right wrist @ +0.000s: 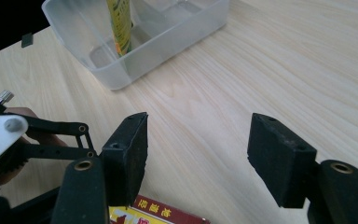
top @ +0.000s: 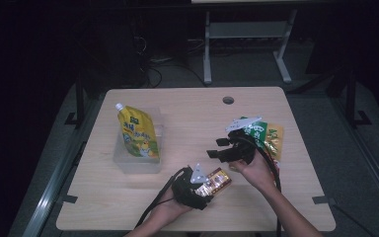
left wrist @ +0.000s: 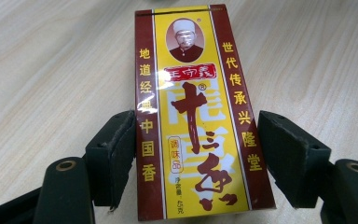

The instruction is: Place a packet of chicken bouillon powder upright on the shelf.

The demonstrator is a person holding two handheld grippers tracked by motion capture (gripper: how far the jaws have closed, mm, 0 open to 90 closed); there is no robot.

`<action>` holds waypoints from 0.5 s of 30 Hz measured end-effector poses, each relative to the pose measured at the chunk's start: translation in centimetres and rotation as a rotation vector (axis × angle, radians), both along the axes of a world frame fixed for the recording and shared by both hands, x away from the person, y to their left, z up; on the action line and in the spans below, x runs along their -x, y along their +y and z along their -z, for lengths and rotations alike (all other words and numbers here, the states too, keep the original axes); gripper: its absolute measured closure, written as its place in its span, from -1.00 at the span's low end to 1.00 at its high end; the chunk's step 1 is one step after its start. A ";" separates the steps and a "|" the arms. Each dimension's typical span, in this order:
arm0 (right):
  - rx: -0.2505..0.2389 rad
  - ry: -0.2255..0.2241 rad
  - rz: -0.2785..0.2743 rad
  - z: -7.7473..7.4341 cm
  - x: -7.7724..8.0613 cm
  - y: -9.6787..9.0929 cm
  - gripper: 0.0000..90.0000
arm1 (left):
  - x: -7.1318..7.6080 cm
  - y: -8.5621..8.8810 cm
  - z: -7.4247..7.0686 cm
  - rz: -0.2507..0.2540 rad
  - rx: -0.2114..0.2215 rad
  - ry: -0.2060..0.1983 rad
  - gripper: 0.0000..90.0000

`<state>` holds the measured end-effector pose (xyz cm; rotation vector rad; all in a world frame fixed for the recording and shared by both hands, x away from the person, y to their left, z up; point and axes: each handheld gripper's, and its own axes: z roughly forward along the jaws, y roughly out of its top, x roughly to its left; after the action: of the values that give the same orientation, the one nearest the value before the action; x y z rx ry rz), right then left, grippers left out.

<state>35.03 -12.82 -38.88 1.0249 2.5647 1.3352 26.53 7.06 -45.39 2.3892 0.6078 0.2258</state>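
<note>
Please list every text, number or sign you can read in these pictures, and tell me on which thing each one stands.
All on the seasoning box:
"王守义", red banner.
"十三香", large, centre.
"地道经典中国香", left strip.
"世代传承兴隆堂", right strip.
"调味品", small oval label.
"®" beside the banner.
Net weight line at the bottom: too small.
Yellow spout pouch: print blurred.
Green and yellow packets: print blurred.

Two grippers are counted: a left gripper (top: 205,190) at lower centre and a right gripper (top: 217,148) at centre right. One box (top: 216,181), one tub (top: 128,160), one yellow pouch (top: 137,133) and one green packet (top: 266,136) are seen on one table (top: 187,118).
</note>
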 end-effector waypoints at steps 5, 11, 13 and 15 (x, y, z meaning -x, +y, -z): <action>0.004 0.008 -0.002 0.2 0.1 -0.2 -0.18 | -0.1 -0.1 0.0 0.000 -0.005 0.013 -0.34; 0.013 0.016 -0.001 0.3 0.1 -0.2 -0.19 | -0.3 -0.1 0.0 -0.002 -0.013 0.024 -0.35; 0.014 0.012 -0.003 0.4 0.1 -0.3 -0.19 | -0.3 -0.2 0.0 -0.002 -0.014 0.025 -0.35; 0.016 0.015 -0.001 0.4 0.1 -0.3 -0.19 | -0.3 -0.2 0.1 -0.001 -0.021 0.025 -0.35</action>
<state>34.91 -13.11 -39.31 1.0354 2.5825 1.3096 26.80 6.83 -45.45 2.4148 0.6212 0.2035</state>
